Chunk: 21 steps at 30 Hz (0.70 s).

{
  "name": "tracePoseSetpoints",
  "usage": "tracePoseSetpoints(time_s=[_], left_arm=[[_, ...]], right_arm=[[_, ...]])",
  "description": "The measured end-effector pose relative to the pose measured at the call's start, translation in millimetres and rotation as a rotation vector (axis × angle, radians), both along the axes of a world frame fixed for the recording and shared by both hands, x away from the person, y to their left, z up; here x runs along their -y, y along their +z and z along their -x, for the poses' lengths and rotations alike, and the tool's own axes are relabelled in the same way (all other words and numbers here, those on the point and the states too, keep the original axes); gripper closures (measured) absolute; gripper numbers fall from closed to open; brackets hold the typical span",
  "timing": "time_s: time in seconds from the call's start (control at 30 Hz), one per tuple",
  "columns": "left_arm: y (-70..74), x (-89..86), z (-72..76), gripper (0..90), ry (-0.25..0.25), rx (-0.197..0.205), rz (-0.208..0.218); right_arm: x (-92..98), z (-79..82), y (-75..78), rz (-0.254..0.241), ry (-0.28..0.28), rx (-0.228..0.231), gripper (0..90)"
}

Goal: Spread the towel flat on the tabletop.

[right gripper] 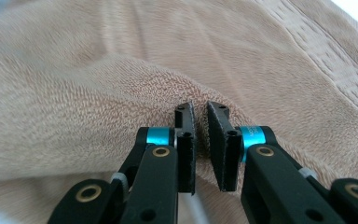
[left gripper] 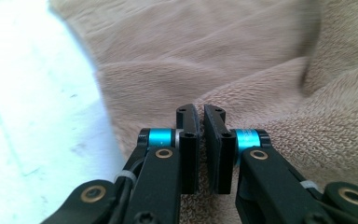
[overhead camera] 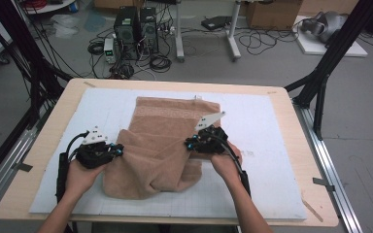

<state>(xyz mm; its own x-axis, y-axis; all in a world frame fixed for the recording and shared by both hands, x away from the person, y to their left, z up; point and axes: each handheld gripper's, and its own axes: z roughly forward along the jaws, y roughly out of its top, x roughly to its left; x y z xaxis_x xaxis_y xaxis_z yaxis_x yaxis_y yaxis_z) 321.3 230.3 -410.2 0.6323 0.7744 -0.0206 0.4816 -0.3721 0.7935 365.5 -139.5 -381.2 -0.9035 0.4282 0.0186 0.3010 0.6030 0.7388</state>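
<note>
Folding looks like the work in hand: a tan towel (overhead camera: 162, 145) lies on the white mat (overhead camera: 267, 145) that covers the tabletop (overhead camera: 48, 141), with its long axis running away from the person, the far half flat and the near half bunched into loose ridges.

Taking the towel as the landmark, the left gripper (overhead camera: 117, 149) sits at its left edge, about halfway along, and the right gripper (overhead camera: 189, 144) sits at its right edge, a little farther from the person. Each hand is therefore nearest to its own side, and neither needs to cross over.

In the left gripper view, the left gripper (left gripper: 200, 116) has its 2 jaws drawn nearly together, a thin slit between them, with pile directly beyond the tips; whether any cloth is pinched there is hard to tell. In the right gripper view, the right gripper (right gripper: 200, 114) is likewise narrow, its tips pressed against a raised fold of the towel (right gripper: 121, 79), probably nipping a little of it.

From both grippers the bulk of the cloth lies inward and away, toward the woven band (overhead camera: 167, 113) near the far end, so I judge that the coming move turns on carrying the near half along that long axis.
</note>
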Motion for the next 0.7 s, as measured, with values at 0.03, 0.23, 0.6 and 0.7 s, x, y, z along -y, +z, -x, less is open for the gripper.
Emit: tracePoseSetpoints(time_s=[0.03, 0.23, 0.6, 0.7], left_arm=[[-2.1, -0.3, -4.6, 83.9, 0.011, -0.005, 0.003], [-12.5, 6.6, -37.9, 81.3, 0.079, -0.044, -0.03], [9.3, -3.0, -19.1, 60.0, 0.057, 0.0, -0.001], [16.8, -8.2, -6.5, 56.3, 0.046, 0.023, 0.009]], right_arm=[[-3.5, -9.4, -4.5, 0.014, -0.019, -0.013, 81.8], [-8.6, -44.5, -26.8, 0.043, -0.127, -0.073, 82.2], [7.9, -28.4, -9.9, -0.012, -0.107, -0.025, 65.0], [20.1, -13.7, -5.3, -0.018, -0.098, -0.007, 63.1]])
